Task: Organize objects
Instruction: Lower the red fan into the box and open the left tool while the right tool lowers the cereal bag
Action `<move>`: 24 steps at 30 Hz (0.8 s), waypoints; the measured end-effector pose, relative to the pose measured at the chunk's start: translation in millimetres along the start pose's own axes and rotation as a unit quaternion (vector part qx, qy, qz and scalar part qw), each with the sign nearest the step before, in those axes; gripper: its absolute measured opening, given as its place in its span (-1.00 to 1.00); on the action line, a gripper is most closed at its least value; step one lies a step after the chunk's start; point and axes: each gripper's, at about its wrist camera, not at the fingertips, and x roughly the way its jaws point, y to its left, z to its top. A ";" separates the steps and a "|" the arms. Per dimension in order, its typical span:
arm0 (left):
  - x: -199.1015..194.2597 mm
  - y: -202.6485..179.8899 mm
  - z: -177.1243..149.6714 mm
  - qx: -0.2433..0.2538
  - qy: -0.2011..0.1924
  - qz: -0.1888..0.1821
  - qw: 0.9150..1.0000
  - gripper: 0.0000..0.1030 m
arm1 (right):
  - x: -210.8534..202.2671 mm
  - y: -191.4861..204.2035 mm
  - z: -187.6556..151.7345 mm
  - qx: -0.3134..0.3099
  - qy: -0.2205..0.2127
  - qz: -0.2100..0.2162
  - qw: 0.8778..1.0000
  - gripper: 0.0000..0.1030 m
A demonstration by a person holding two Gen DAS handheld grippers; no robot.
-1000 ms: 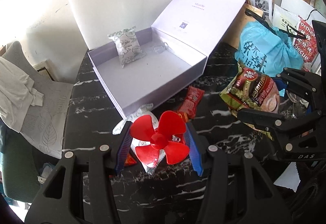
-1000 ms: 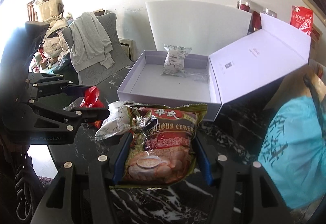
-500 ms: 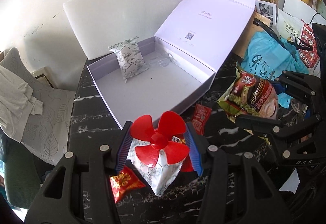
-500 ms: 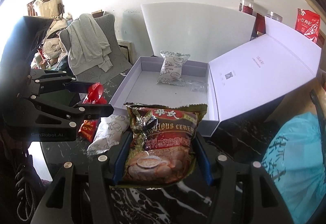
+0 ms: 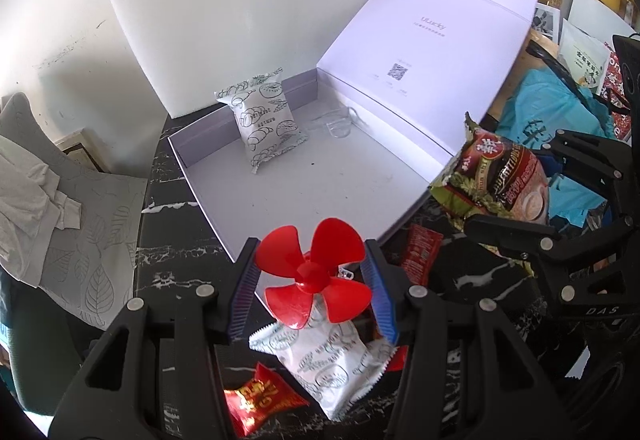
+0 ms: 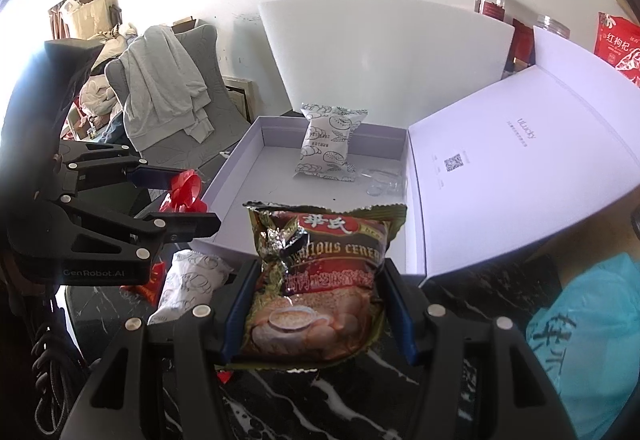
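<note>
My left gripper is shut on a red plastic propeller, held above the near edge of an open white box. A white snack packet leans against the box's back wall. My right gripper is shut on a green and red cereal bag, held just in front of the same box. In the right wrist view the left gripper shows at the left with the propeller. In the left wrist view the cereal bag hangs at the right.
On the black marble table lie a white snack packet and red sachets under my left gripper. A blue plastic bag sits at the right. A chair draped with grey clothing stands at the left. Jars and packets line the wall behind.
Both grippers have moved forward towards the open box, each keeping its hold. The box looks larger and nearer, and the loose packets on the table have slid towards the lower edge of the views.
</note>
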 end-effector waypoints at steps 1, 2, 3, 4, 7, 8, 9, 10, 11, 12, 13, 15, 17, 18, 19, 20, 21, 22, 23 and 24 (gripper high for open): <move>1.9 1.4 1.9 0.000 0.001 -0.001 1.000 -0.04 | 2.6 -1.2 2.7 0.000 0.000 0.001 1.000 0.18; 3.5 2.9 3.7 0.000 0.001 -0.002 1.000 -0.04 | 5.0 -2.1 4.8 0.000 0.001 0.002 1.000 0.18; 5.4 4.7 5.8 0.000 0.001 -0.003 1.000 -0.04 | 7.4 -2.7 6.7 -0.001 0.001 0.002 1.000 0.18; 6.9 5.9 7.6 0.000 0.001 -0.003 1.000 -0.04 | 10.4 -3.9 9.5 -0.002 0.000 0.002 1.000 0.18; 12.4 11.5 14.2 -0.002 0.001 -0.001 1.000 -0.04 | 19.5 -7.0 16.4 -0.002 0.003 0.003 1.000 0.18; 13.8 13.3 16.4 -0.003 -0.001 0.000 1.000 -0.04 | 22.2 -7.9 18.6 -0.003 0.003 0.004 1.000 0.18; 15.5 15.5 19.0 -0.004 -0.002 0.003 1.000 -0.04 | 24.9 -8.9 21.0 -0.003 0.004 0.005 1.000 0.17; 16.5 17.0 20.8 -0.005 -0.003 0.005 1.000 -0.04 | 27.5 -10.2 23.5 -0.002 0.004 0.006 1.000 0.17; 17.7 19.6 23.2 -0.007 -0.006 0.007 1.000 -0.04 | 29.0 -10.9 24.8 -0.002 0.004 0.007 1.000 0.17; 19.4 22.5 25.4 -0.010 -0.007 0.007 1.000 -0.04 | 31.5 -12.2 27.5 -0.002 0.003 0.007 1.000 0.18; 21.0 24.1 27.1 -0.012 -0.008 0.007 1.000 -0.04 | 34.3 -14.1 31.0 -0.001 0.002 0.008 1.000 0.17; 24.6 28.5 32.2 -0.016 -0.010 0.008 1.000 -0.04 | 37.3 -16.5 34.9 0.000 0.001 0.008 1.000 0.18; 27.6 31.0 37.1 -0.015 -0.014 0.015 1.000 -0.04 | 40.6 -19.1 39.3 0.000 0.000 0.008 1.000 0.18; 29.1 32.3 39.9 -0.015 -0.017 0.017 1.000 -0.04 | 42.0 -20.4 41.5 0.000 -0.001 0.008 1.000 0.17; 29.9 33.2 41.7 -0.015 -0.018 0.017 1.000 -0.04 | 43.4 -21.8 44.0 0.001 -0.003 0.008 1.000 0.17; 31.4 34.8 44.6 -0.016 -0.020 0.016 1.000 -0.04 | 44.9 -22.5 46.0 0.001 -0.004 0.008 1.000 0.18; 32.6 36.0 46.5 -0.016 -0.021 0.016 1.000 -0.04 | 45.5 -23.8 48.4 0.001 -0.006 0.007 1.000 0.17; 34.3 37.7 50.2 -0.016 -0.023 0.017 0.999 -0.04 | 47.0 -26.0 51.8 0.001 -0.007 0.007 1.000 0.17; 35.7 39.0 53.1 -0.016 -0.025 0.019 0.999 -0.04 | 47.5 -27.1 54.2 0.003 -0.009 0.008 1.000 0.17; 36.7 39.3 55.4 -0.013 -0.026 0.021 0.999 -0.04 | 48.3 -30.1 58.0 0.007 -0.013 0.009 1.000 0.18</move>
